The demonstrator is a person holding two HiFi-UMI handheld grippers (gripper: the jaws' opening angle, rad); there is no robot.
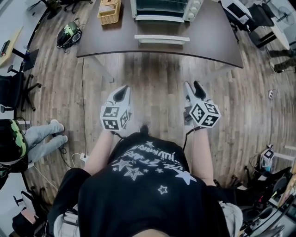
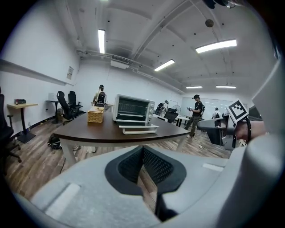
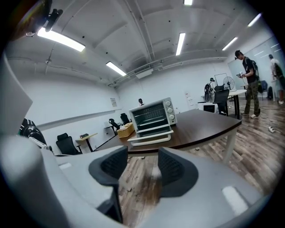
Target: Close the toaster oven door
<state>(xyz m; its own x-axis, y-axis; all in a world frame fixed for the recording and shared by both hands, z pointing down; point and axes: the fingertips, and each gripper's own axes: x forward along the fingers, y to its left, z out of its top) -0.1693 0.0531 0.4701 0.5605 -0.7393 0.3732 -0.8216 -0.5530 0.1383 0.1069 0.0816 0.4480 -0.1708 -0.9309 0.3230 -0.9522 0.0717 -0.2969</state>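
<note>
Hovering my left gripper (image 1: 122, 91) and right gripper (image 1: 194, 88) short of the counter (image 1: 92, 42).
Toaster oven (image 1: 166, 9) cropped above, door (image 1: 162, 39) seemingly down; left jaws closed empty, right apart.

Silvery metal toaster oven (image 1: 163, 6), smooth wood table (image 1: 210, 42), woven wicker basket (image 1: 109, 12)

Plank floor (image 1: 157, 74) lies under the left gripper (image 1: 121, 94). Ahead of it stands a dark table (image 1: 208, 37); far left, black chairs (image 2: 67, 104) by a white wall (image 2: 35, 58). Strip lights (image 2: 101, 41) glow overhead.
</note>
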